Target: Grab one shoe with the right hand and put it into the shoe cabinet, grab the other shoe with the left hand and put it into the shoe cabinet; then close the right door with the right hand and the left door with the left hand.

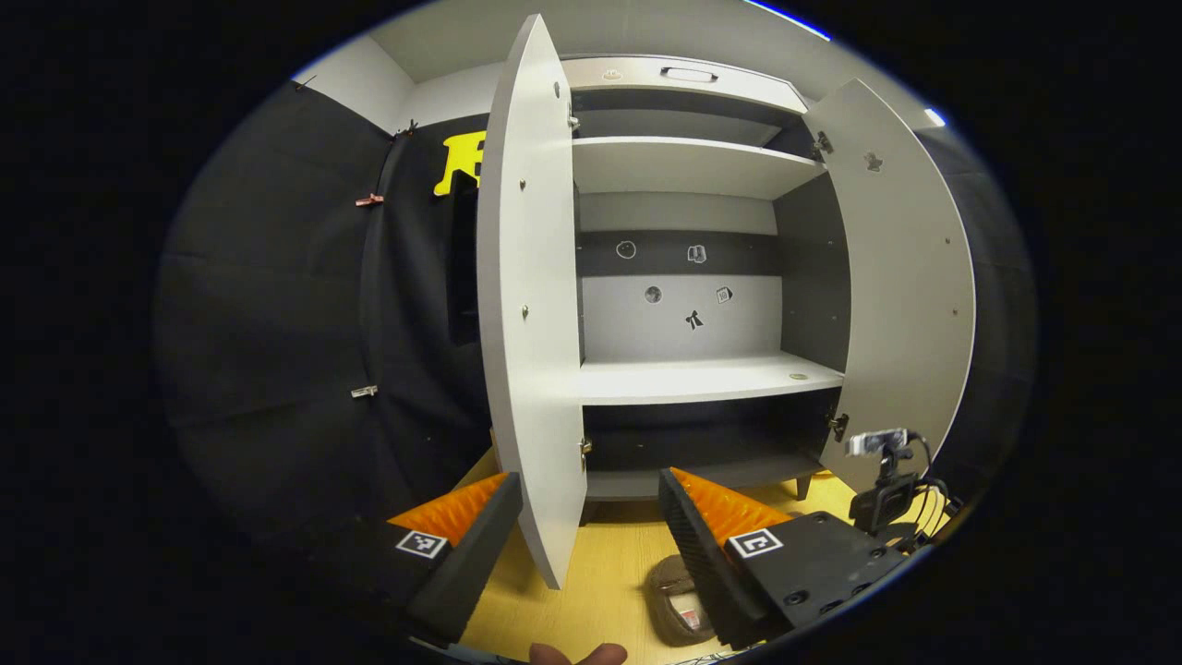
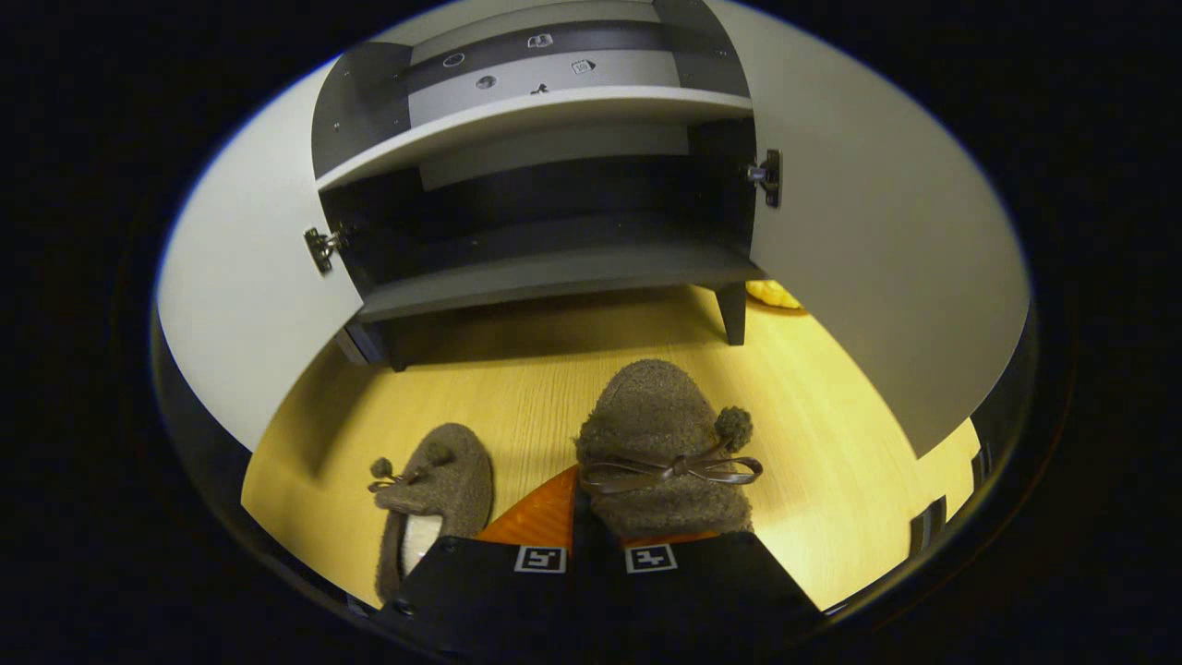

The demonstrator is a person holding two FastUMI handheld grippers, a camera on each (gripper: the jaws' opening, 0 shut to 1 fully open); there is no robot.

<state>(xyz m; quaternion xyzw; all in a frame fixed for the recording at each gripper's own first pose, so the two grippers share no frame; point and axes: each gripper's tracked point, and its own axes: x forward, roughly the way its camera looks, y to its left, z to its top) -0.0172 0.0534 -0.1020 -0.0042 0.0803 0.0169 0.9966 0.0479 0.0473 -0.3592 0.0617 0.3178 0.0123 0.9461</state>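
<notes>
Both doors (image 1: pixel 526 305) hung open and the cabinet (image 1: pixel 702 379) held nothing; my right gripper (image 2: pixel 591 517) pinched one shoe (image 2: pixel 660 443), the other shoe (image 2: pixel 434 489) lay on the floor (image 2: pixel 831 462), left gripper (image 1: pixel 591 526) spread.

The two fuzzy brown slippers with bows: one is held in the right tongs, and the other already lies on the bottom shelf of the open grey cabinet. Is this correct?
Not quite. The second fuzzy brown slipper lies on the yellow wooden floor, in front of the open grey cabinet, not on its bottom shelf. The right gripper view shows this. The first fuzzy brown slipper is indeed held in the right tongs.
</notes>
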